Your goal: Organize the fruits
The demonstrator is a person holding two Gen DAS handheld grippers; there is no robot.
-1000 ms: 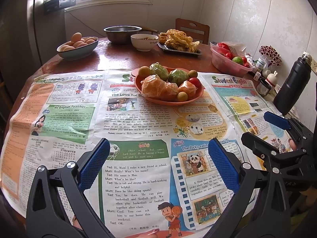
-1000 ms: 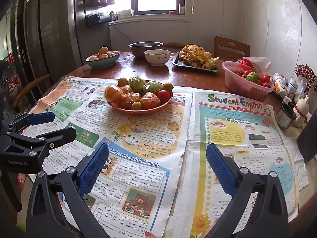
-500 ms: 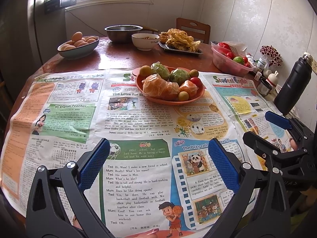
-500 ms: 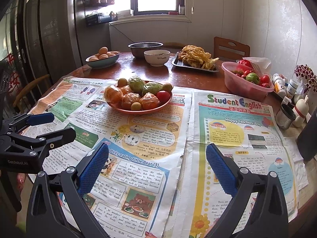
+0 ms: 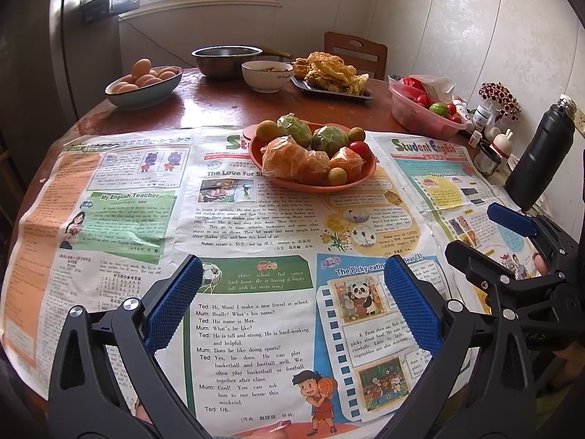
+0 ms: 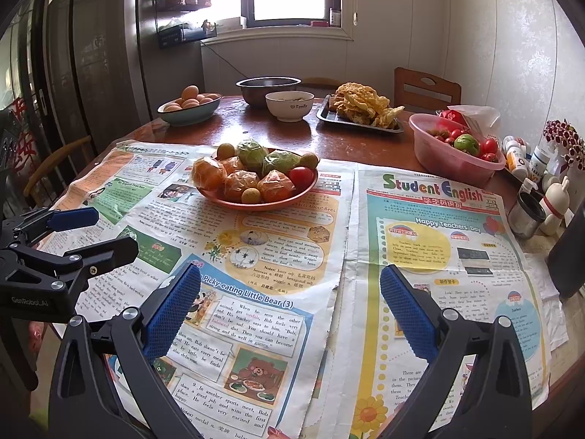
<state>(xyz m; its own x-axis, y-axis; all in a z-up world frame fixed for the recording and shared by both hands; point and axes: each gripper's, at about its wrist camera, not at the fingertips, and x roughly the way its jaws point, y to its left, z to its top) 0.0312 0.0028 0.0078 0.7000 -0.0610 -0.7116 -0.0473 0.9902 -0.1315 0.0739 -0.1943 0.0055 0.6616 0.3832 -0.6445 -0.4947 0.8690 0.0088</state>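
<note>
An orange plate (image 5: 365, 180) (image 6: 226, 201) sits mid-table on newspaper, piled with wrapped oranges (image 5: 283, 157) (image 6: 239, 184), two wrapped green fruits (image 5: 329, 139) (image 6: 252, 153), a red tomato (image 5: 360, 148) (image 6: 301, 177) and small yellow-green fruits (image 5: 336, 176) (image 6: 251, 196). My left gripper (image 5: 292, 307) is open and empty over the near newspaper, well short of the plate. To its right my right gripper (image 6: 290, 307) is also open and empty. Each gripper shows at the side of the other's view: the right one (image 5: 486, 232), the left one (image 6: 106, 232).
A pink tub (image 6: 438, 150) (image 5: 413, 115) of tomatoes and a green fruit stands at the right. Behind are a bowl of eggs (image 5: 144, 84), a steel bowl (image 5: 226, 60), a white bowl (image 5: 267, 75) and a tray of fried food (image 5: 332, 73). A black flask (image 5: 541, 157) and small jars (image 6: 523, 153) line the right edge.
Both grippers stay open and almost still; the left wrist view has crept slightly, so the plate sits a touch lower and more to the right.
</note>
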